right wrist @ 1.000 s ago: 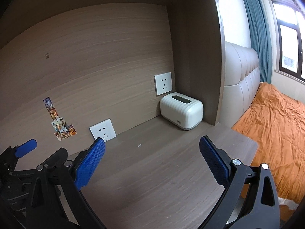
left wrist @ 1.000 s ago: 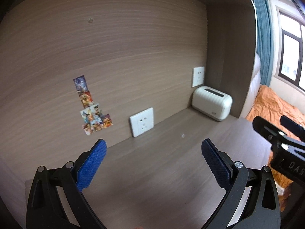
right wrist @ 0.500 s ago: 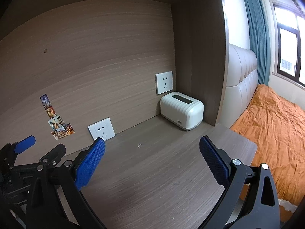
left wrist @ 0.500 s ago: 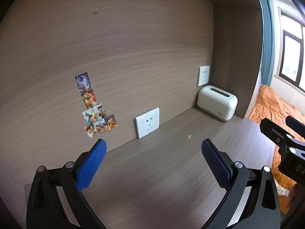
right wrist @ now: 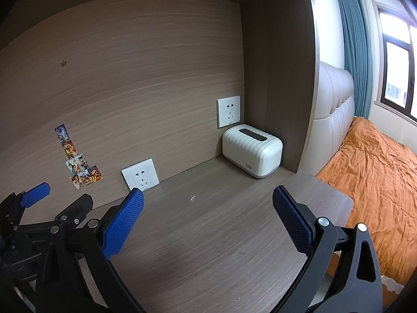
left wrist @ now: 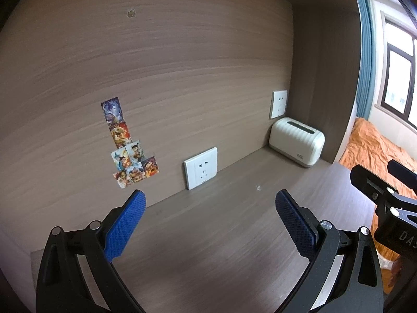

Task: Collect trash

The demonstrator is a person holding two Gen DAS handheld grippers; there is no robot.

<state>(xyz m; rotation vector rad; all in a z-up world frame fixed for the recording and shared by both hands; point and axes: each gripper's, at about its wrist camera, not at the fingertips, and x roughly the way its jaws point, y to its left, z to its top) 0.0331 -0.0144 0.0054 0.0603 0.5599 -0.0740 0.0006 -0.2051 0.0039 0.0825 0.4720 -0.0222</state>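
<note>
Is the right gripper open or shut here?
Open: the right gripper has its blue pads spread wide apart, with nothing but bare desk between them.

Tiny unidentifiable speck (left wrist: 258, 188) on desk (left wrist: 208, 247)

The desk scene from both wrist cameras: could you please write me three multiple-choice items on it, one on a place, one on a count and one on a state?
1. Where does the cream tissue box stand?
A. In the desk's back right corner
B. On the bed
C. At the desk's front edge

2. How many white wall sockets show on the wooden back panel?
A. One
B. Two
C. Four

3. How do the jaws of the right gripper stand?
A. Shut on the small white scrap
B. Shut on nothing
C. Open, holding nothing

Answers:
1 A: it sits against the side panel, below the upper socket.
2 B: that one plus the lower socket.
3 C: its blue pads are wide apart, and the scrap lies on the desk.
</note>
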